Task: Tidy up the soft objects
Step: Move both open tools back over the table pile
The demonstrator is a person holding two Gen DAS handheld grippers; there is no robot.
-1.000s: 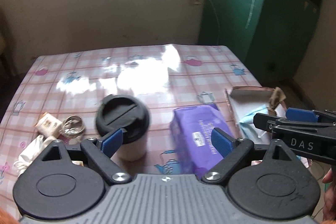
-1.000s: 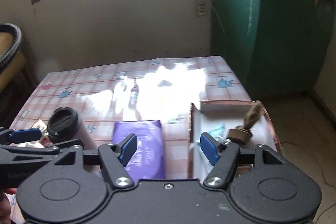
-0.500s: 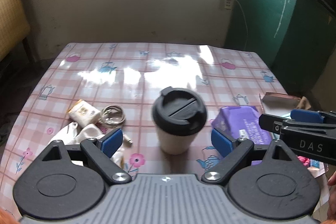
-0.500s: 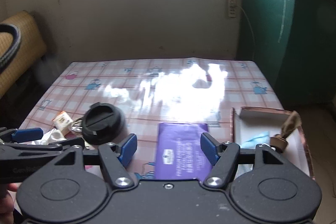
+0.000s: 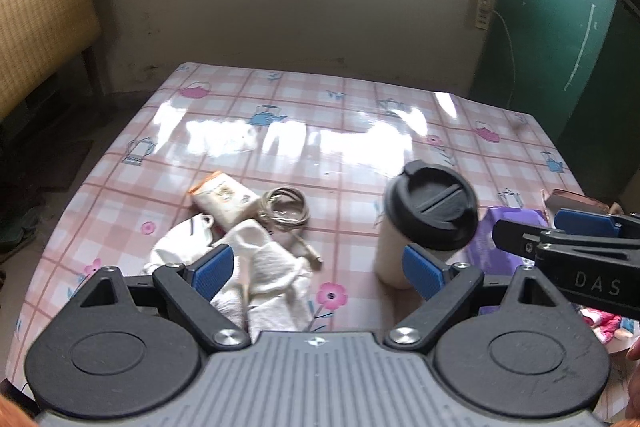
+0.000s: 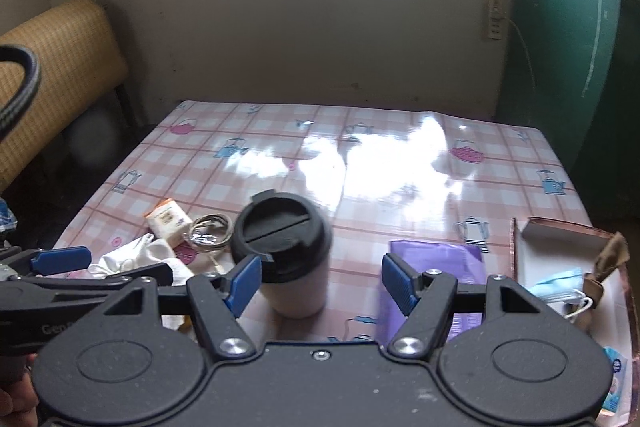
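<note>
White cloth (image 5: 272, 267) lies crumpled at the table's near left, partly under my left gripper (image 5: 318, 269), which is open and empty just above it. A white face mask (image 5: 184, 241) lies beside the cloth. The cloth also shows in the right wrist view (image 6: 148, 255). A purple soft pack (image 6: 432, 259) lies in front of my right gripper (image 6: 320, 285), which is open and empty. An open cardboard box (image 6: 560, 239) at the right holds a blue mask (image 6: 560, 287) and a brown cloth item (image 6: 608, 259).
A white cup with a black lid (image 5: 428, 223) stands mid-table, also in the right wrist view (image 6: 288, 251). A small tissue packet (image 5: 224, 201) and a coiled cable (image 5: 286, 213) lie near the cloth. The pink checked tablecloth (image 5: 320, 115) reaches the wall. A wicker chair (image 5: 44, 19) stands left.
Both grippers have swung left. The cloth pile has come under my left gripper. The cup has come between the right gripper's fingers, the purple pack moving to the right. Both stay open.
</note>
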